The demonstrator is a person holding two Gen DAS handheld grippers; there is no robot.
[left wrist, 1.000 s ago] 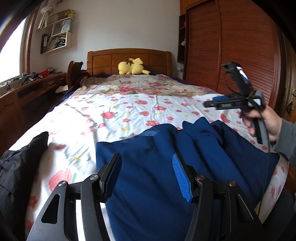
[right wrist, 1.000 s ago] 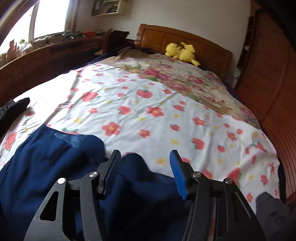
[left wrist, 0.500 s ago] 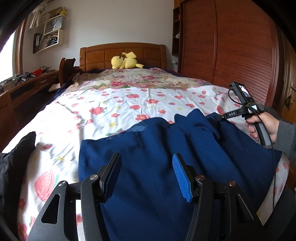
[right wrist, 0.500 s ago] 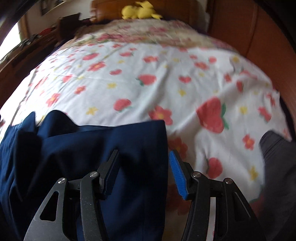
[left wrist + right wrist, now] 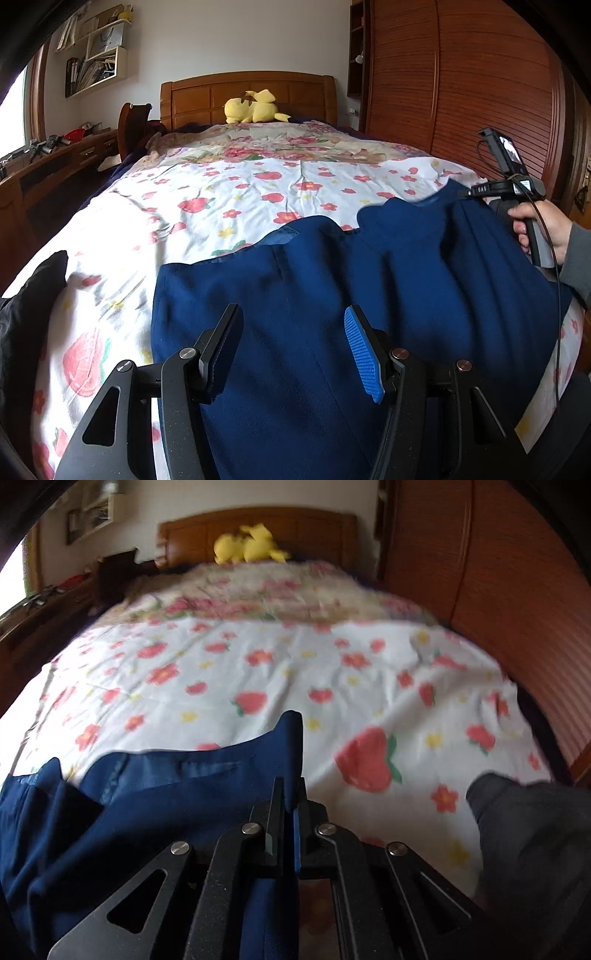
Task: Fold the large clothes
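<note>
Garment: we are judging the navy garment (image 5: 332,295) soft, limp; grip edges.
Right hand-held gripper (image 5: 290,805): we are pinching its 12 o'clock corner.
Left hand-held gripper (image 5: 291,343): we are hovering half-open, empty.

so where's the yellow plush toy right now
In both wrist views the yellow plush toy lies at the far end of the bed, against the wooden headboard.

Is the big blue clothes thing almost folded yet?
Not yet. The blue garment is laid out on the flowery bedspread, still rumpled. The right gripper is shut on its far edge; the left gripper is open above the cloth. No neat fold shows, so the folding is still to come.
</note>
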